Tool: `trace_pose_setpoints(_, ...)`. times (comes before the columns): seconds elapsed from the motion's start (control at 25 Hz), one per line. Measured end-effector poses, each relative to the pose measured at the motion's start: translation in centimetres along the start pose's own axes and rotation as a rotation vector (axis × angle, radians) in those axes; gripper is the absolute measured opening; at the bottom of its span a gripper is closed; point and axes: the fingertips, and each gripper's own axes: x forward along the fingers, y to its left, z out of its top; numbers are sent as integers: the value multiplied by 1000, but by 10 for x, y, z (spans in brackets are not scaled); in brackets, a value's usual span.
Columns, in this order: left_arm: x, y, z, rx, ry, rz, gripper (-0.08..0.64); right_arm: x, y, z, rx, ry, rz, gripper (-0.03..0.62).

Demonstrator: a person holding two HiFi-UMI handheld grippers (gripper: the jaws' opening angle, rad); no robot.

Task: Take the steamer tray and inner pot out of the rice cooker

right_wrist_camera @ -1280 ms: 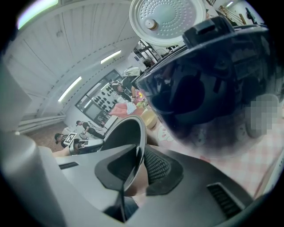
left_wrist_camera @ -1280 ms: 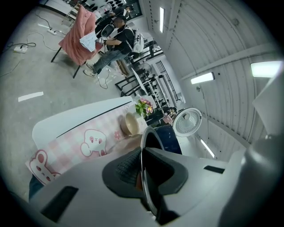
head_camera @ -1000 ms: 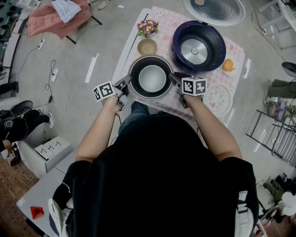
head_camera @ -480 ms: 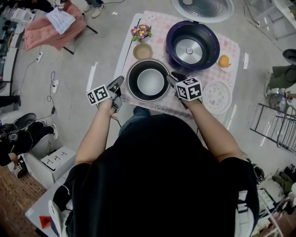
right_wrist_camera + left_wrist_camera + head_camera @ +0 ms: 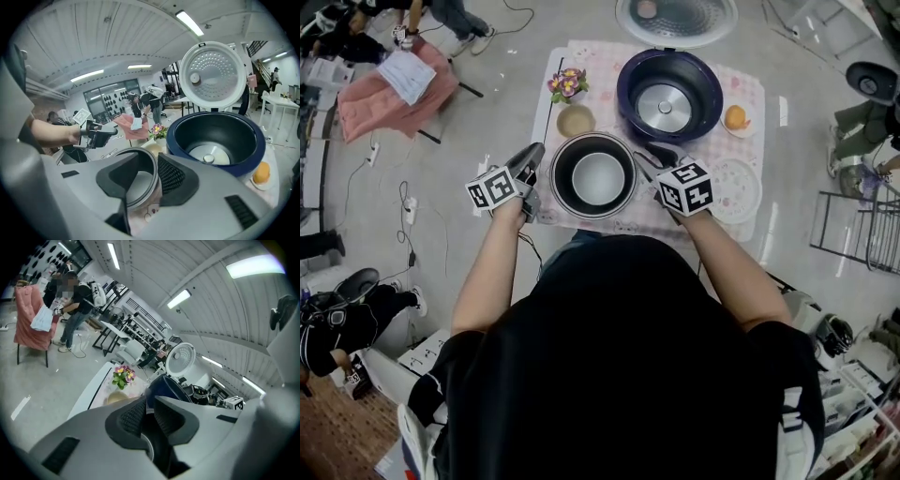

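The steel inner pot [image 5: 592, 175] stands on the pink tablecloth [image 5: 741, 225], in front of the dark blue rice cooker [image 5: 667, 96], whose lid [image 5: 675, 17] is swung up. The white perforated steamer tray [image 5: 734, 190] lies to the pot's right. My left gripper [image 5: 532, 155] hangs just left of the pot, off its rim; in the left gripper view its jaws [image 5: 149, 413] stand a narrow gap apart with nothing between them. My right gripper [image 5: 647, 167] is at the pot's right rim. Its jaws [image 5: 152, 180] have just been opening; the pot's rim [image 5: 152, 164] passes between them, unpressed.
A small flower pot [image 5: 567, 84] and a beige bowl [image 5: 576, 120] stand behind the inner pot on the left. An orange on a saucer [image 5: 736, 117] sits right of the cooker. On the floor at the left are cables, and a chair draped in pink cloth [image 5: 394, 89].
Both grippers have risen. The left one has come off the pot's left rim and moved left. The right one's jaws have spread at the right rim. The pot stays on the cloth.
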Motion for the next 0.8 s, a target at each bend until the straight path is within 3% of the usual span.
trace_pose_setpoints(0.16,11,-26,23,157,5,-12,61,-24,-16,11,15,-43,-65,140)
trace_pose_setpoints(0.4,35,-65,47,319,35,-78,74,-59,-52,26,55,-98,-172,143)
trace_pose_setpoints(0.64,45,-115,65,466,19,-132,92,-99,-76,35,77,-138,-275,143)
trace_pose_setpoints(0.8,53,-142,69,516,19,-179,118,-122,-86,37,97,-160,-327,143)
